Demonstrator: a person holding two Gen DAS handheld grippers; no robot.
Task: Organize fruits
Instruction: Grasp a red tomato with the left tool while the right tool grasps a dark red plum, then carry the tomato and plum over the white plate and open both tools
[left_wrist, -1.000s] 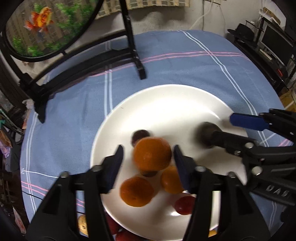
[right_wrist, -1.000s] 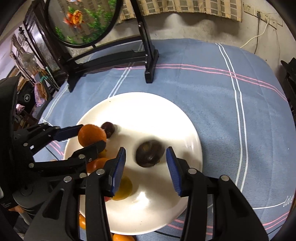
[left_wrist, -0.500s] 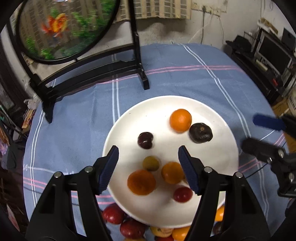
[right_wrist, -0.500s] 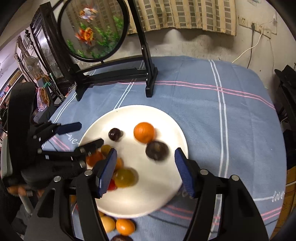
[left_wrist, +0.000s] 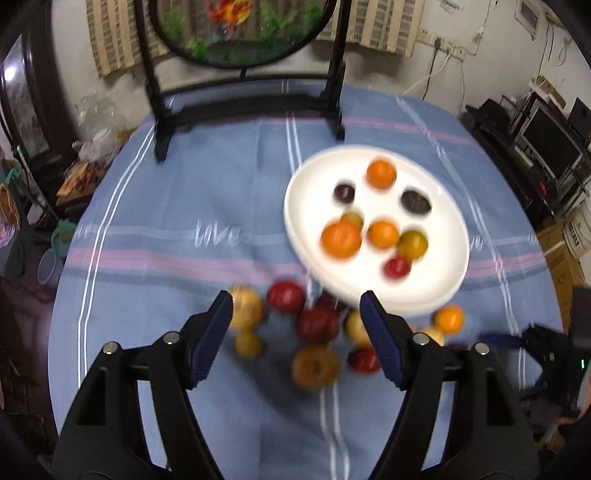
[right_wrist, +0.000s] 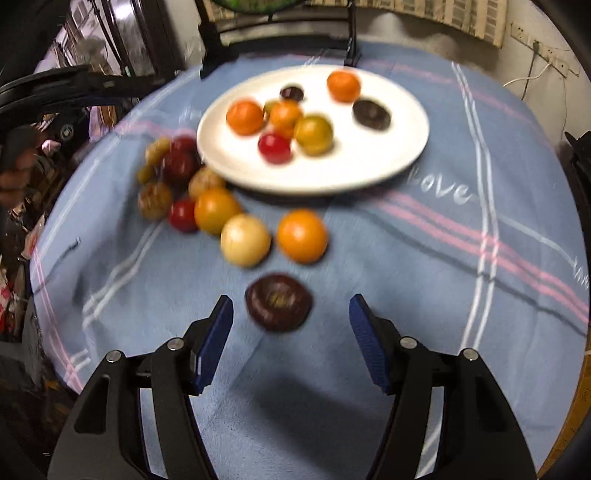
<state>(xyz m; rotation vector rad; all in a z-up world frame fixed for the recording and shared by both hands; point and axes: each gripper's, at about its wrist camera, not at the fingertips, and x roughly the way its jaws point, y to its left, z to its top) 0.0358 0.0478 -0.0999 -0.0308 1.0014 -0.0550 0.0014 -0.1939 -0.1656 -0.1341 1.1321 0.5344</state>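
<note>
A white plate (left_wrist: 306, 192) (right_wrist: 388, 147) on the blue tablecloth holds several fruits: oranges, dark plums, a red one and a yellow-green one. More loose fruits lie on the cloth in front of the plate: a red one (left_wrist: 317, 325), an orange one (right_wrist: 302, 235), a pale yellow one (right_wrist: 245, 240) and a dark plum (right_wrist: 279, 301). My left gripper (left_wrist: 297, 338) is open and empty above the loose pile. My right gripper (right_wrist: 291, 339) is open and empty, with the dark plum just ahead between its fingers.
A black stand (left_wrist: 243, 99) with a round fish picture stands at the back of the table. Clutter and shelves surround the round table (left_wrist: 166, 258). My right gripper also shows at the right edge of the left wrist view (left_wrist: 517, 339).
Both grippers have pulled back from the plate toward the table's near side. The orange and the dark plum they let go now lie on the plate. The loose fruit pile has come into view.
</note>
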